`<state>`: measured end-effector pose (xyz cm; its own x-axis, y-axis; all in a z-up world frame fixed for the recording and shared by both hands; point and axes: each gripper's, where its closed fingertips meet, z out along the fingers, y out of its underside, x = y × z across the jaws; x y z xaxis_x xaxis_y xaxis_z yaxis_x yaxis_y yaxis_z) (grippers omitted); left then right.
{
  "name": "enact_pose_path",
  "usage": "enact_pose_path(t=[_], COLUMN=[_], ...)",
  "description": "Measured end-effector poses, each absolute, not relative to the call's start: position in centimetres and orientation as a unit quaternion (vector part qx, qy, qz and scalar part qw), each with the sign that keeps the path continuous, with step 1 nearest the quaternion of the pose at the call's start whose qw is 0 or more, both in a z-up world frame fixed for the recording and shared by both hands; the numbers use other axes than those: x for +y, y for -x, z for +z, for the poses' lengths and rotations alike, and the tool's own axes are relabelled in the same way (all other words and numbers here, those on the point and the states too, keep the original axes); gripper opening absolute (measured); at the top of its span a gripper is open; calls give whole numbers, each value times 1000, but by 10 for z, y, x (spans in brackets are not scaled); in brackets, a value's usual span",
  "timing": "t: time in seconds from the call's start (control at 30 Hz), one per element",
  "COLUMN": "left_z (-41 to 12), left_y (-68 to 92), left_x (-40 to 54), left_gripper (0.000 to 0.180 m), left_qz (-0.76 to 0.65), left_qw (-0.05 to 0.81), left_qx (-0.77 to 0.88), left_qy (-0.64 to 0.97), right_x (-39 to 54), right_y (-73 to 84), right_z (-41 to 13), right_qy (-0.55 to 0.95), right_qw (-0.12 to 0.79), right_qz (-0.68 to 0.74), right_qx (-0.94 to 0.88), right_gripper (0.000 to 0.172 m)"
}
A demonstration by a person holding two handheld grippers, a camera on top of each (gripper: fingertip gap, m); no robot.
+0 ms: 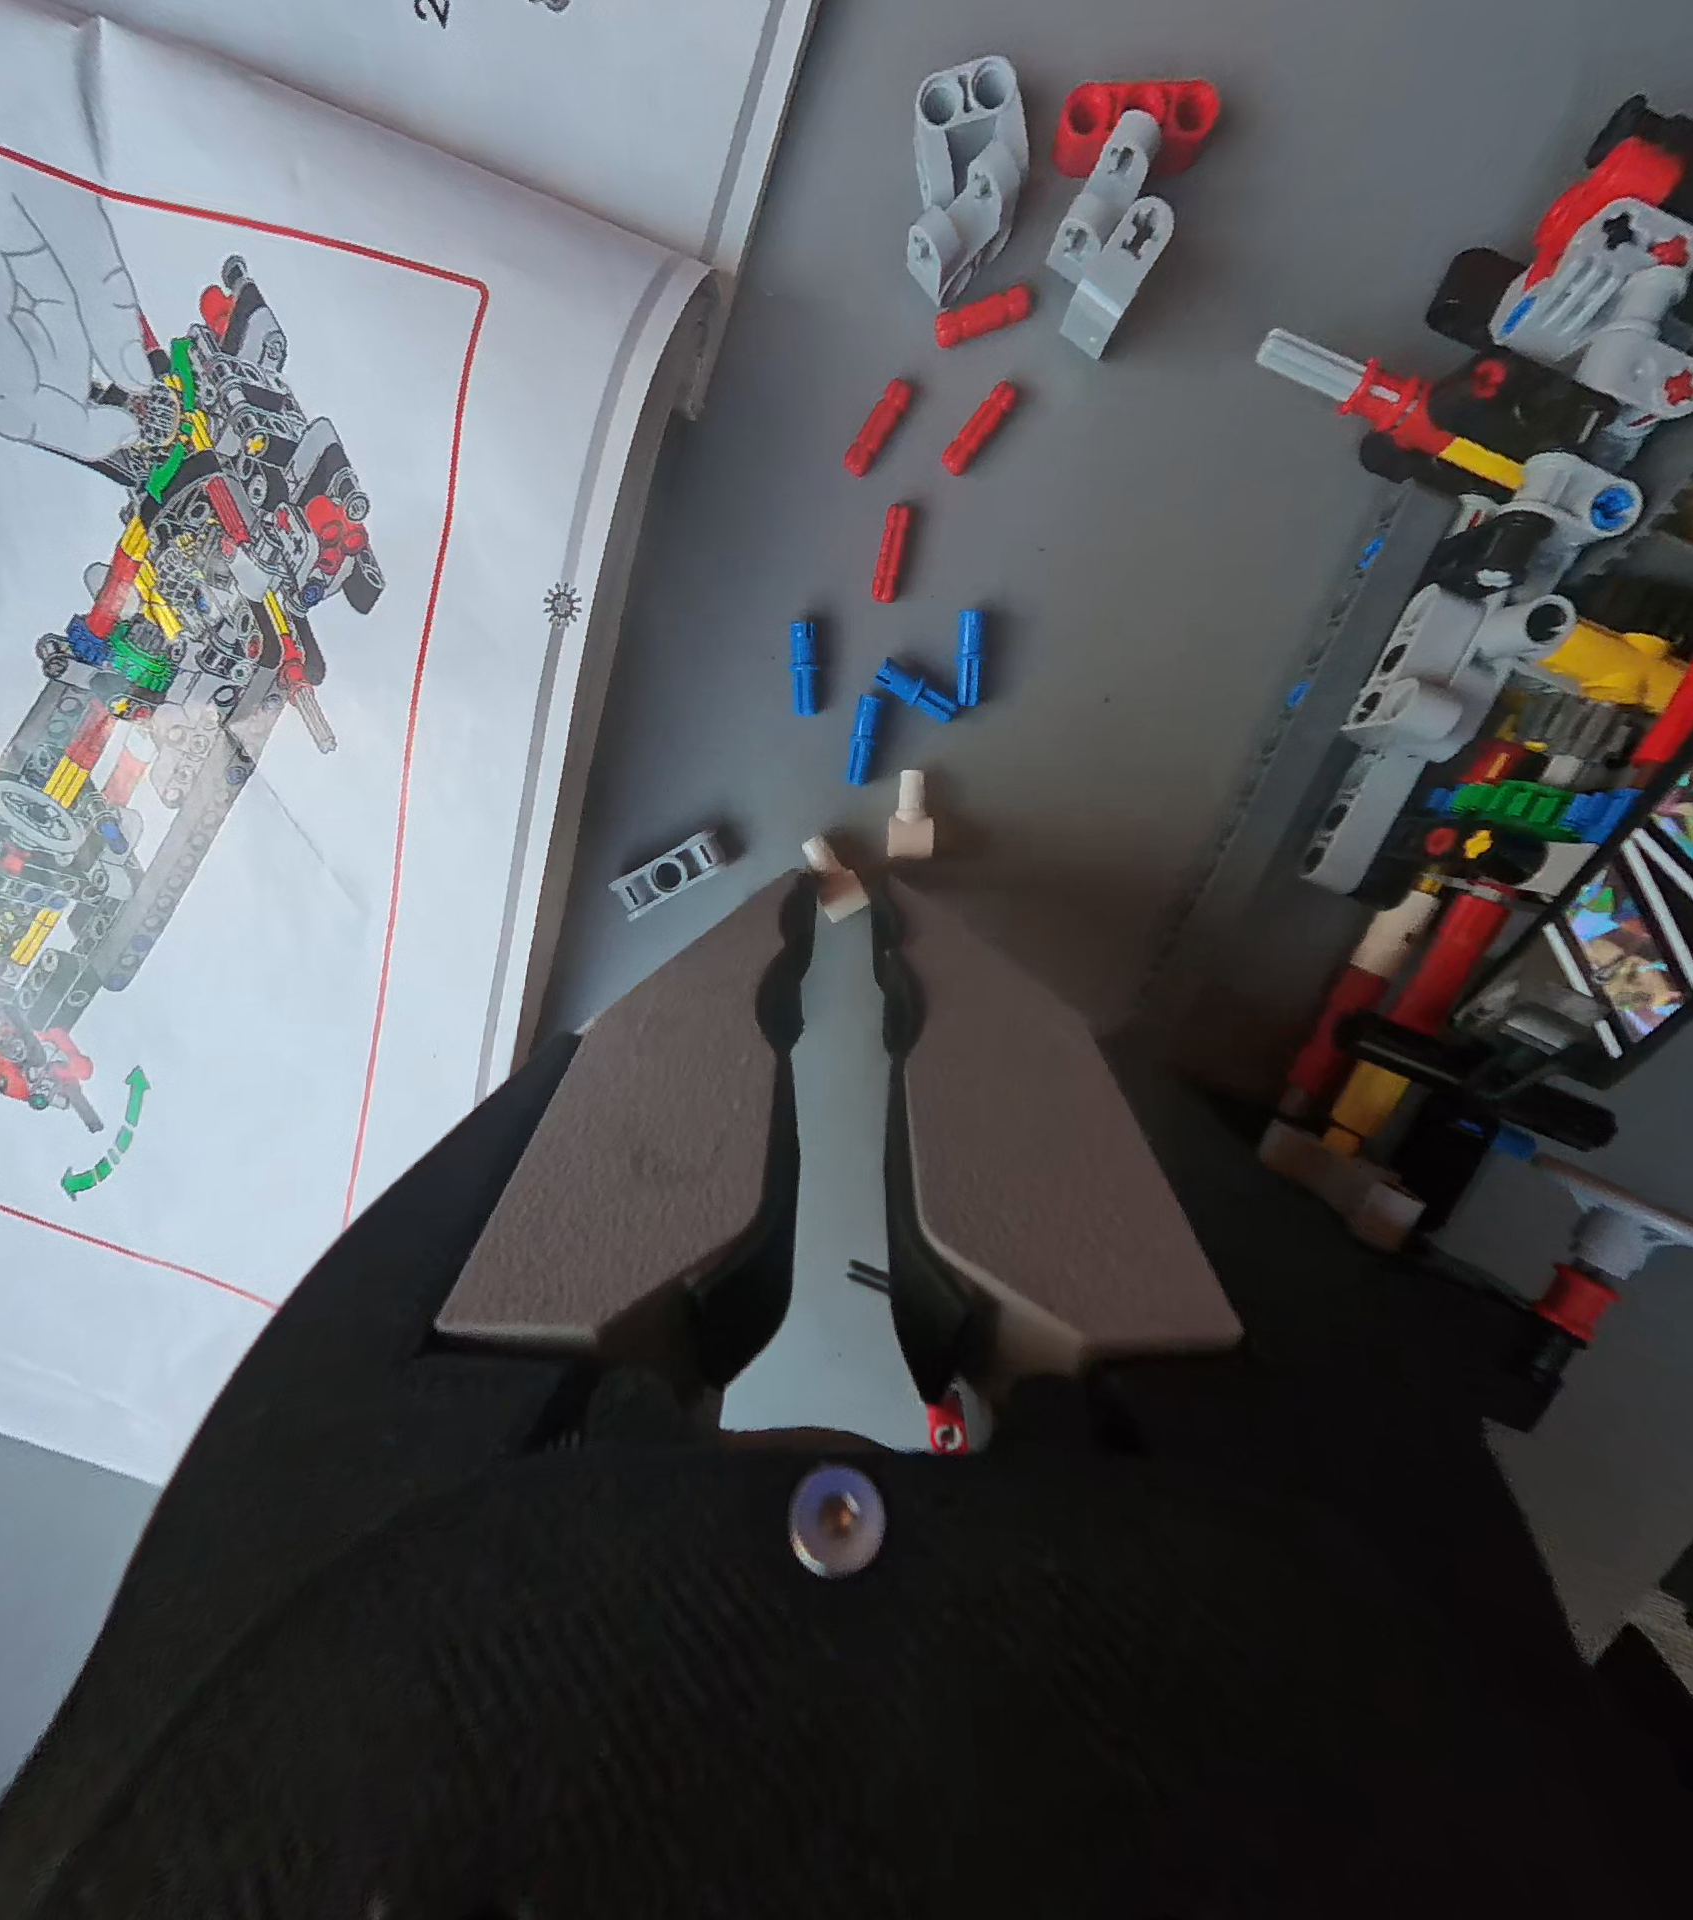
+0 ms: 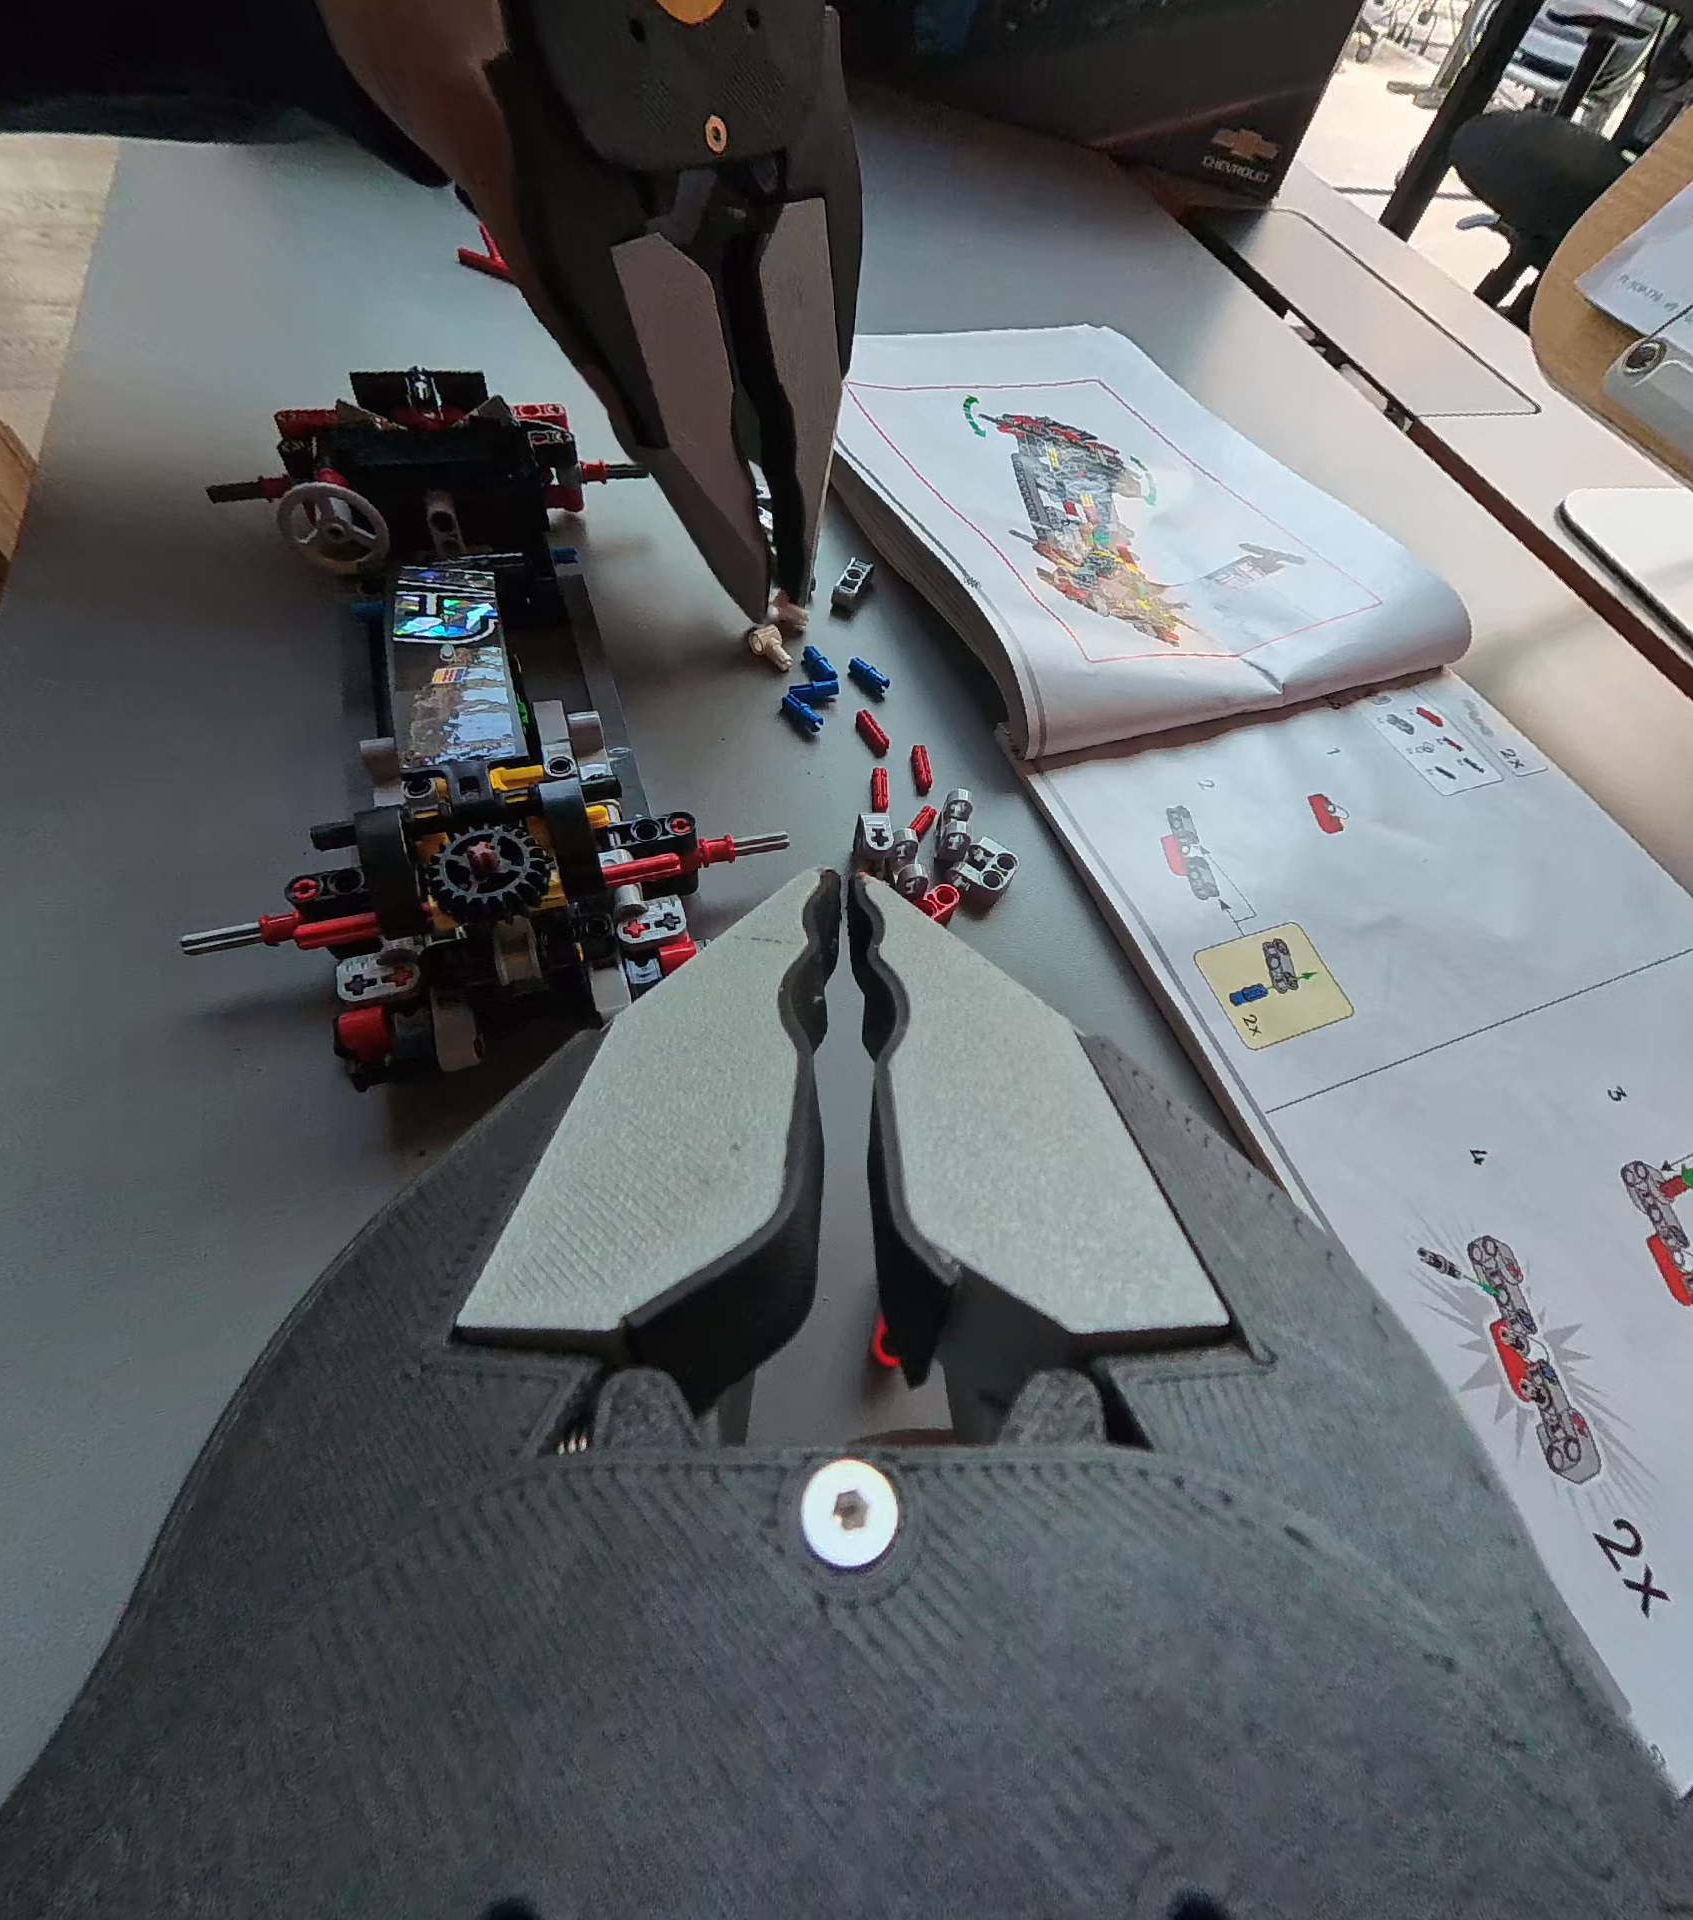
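Only your right wrist view shows the whole brick-built chassis [image 2: 468,769] on the surface [image 2: 146,1195]. Your left gripper [image 1: 840,891] points steeply down, jaws clamped on a tan pin [image 1: 837,883]; your right gripper [image 2: 844,896] hovers, jaws together.

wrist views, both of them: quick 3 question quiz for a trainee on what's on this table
1. True or false: the right gripper has its jaws wide open.
2. How many loose blue pins lie on the grey table?
3. What sits between the tips of the left gripper? A red pin; B tan peg; C black gear.
Key: 1 false, the jaws are shut with nothing between them; 2 four; 3 B.
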<state>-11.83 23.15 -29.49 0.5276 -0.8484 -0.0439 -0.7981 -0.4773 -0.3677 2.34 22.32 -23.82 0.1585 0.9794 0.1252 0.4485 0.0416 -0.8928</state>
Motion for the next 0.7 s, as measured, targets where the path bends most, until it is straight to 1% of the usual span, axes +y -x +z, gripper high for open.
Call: enact_pose_path(t=[0.13, 0.17, 0.23, 0.3, 0.4, 0.57, 0.7], left_z=[-277, -268, -242, -221, -201, -178, -174], left_y=[111, 99, 63, 36, 5, -27, -37], left_x=[233, 228, 213, 201, 199, 212, 221], left_gripper=[8, 8, 7, 7, 7, 7, 7], left_qz=[-66, -98, -227, -349, -471, -597, -646], left_qw=[204, 212, 220, 191, 154, 135, 128], left_qx=[494, 496, 474, 437, 375, 248, 167], left_qy=[843, 836, 822, 807, 784, 751, 734], right_x=[223, 222, 219, 212, 201, 218, 225], right_y=[-23, -23, -21, -19, -16, -23, -30], right_z=[-236, -234, -227, -219, -207, -186, -178], right_qy=[620, 617, 604, 582, 549, 545, 543], right_qw=[442, 446, 462, 478, 511, 602, 633], right_qz=[305, 306, 309, 313, 302, 205, 156], right_qx=[-572, -572, -571, -579, -588, -546, -529], right_gripper=[0, 1, 7, 10, 14, 17, 22])
